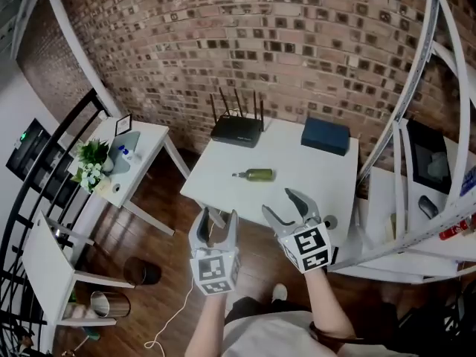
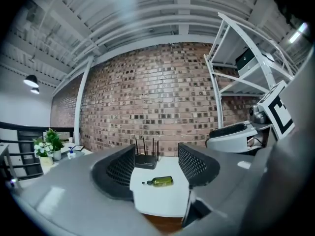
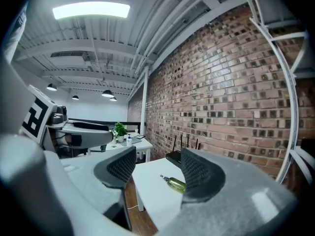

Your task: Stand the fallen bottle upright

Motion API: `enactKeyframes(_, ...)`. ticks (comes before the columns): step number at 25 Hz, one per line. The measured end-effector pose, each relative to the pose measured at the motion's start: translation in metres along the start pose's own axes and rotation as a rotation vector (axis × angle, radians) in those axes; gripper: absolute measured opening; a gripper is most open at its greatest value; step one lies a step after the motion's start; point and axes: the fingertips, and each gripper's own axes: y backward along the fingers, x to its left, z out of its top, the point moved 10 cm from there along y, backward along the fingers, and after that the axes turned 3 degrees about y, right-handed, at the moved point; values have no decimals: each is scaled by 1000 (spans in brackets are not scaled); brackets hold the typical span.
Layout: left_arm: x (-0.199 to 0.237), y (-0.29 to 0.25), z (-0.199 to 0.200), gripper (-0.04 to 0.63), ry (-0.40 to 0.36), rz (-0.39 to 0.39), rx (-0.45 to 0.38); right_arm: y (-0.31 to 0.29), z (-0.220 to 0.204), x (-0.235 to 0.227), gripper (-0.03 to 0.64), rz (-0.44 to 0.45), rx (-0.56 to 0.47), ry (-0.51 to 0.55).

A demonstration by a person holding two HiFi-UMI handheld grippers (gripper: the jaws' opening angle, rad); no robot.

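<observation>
A green glass bottle (image 1: 254, 174) lies on its side near the middle of the white table (image 1: 312, 177), neck pointing left. Both grippers hover short of the table's near edge, apart from the bottle. My left gripper (image 1: 216, 218) is open with nothing between its fingers; in the left gripper view the bottle (image 2: 160, 181) shows far off between the jaws. My right gripper (image 1: 282, 204) is also open and empty, over the table's front edge. The right gripper view shows the bottle (image 3: 175, 183) ahead, partly behind the right finger (image 3: 199, 173).
A black router (image 1: 238, 131) and a dark blue box (image 1: 326, 135) stand at the table's back by the brick wall. A white shelf rack (image 1: 416, 125) stands to the right. At left is a side table (image 1: 145, 143) with a plant (image 1: 92, 162), and a bin (image 1: 141, 272) on the floor.
</observation>
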Motion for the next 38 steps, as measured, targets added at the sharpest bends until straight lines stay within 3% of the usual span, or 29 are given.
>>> enactKeyframes(5, 30, -52, -28, 295, 44, 17, 88, -58, -31, -33, 273, 64, 137, -4)
enactKeyframes(9, 65, -112, -37, 296, 59, -43, 108, -115, -34, -52, 267, 119, 232, 21)
enactKeyframes(12, 90, -164, -30, 296, 66, -98, 101, -172, -25, -56, 255, 211, 333, 85)
enactKeyframes(16, 124, -215, -23, 291, 88, -104, 58, -234, -10, -39, 255, 363, 442, 218)
enactKeyframes(19, 147, -244, -33, 292, 102, -116, 67, -266, -19, -34, 255, 382, 499, 288)
enactKeyframes(24, 175, -262, -77, 291, 165, -105, 214, -314, -52, -32, 253, 436, 656, 372)
enactKeyframes(34, 191, -281, -146, 276, 210, 14, 357, -387, -151, -14, 215, 614, 875, 453)
enactKeyframes(38, 190, -284, -163, 275, 237, 32, 394, -400, -177, -8, 192, 639, 933, 471)
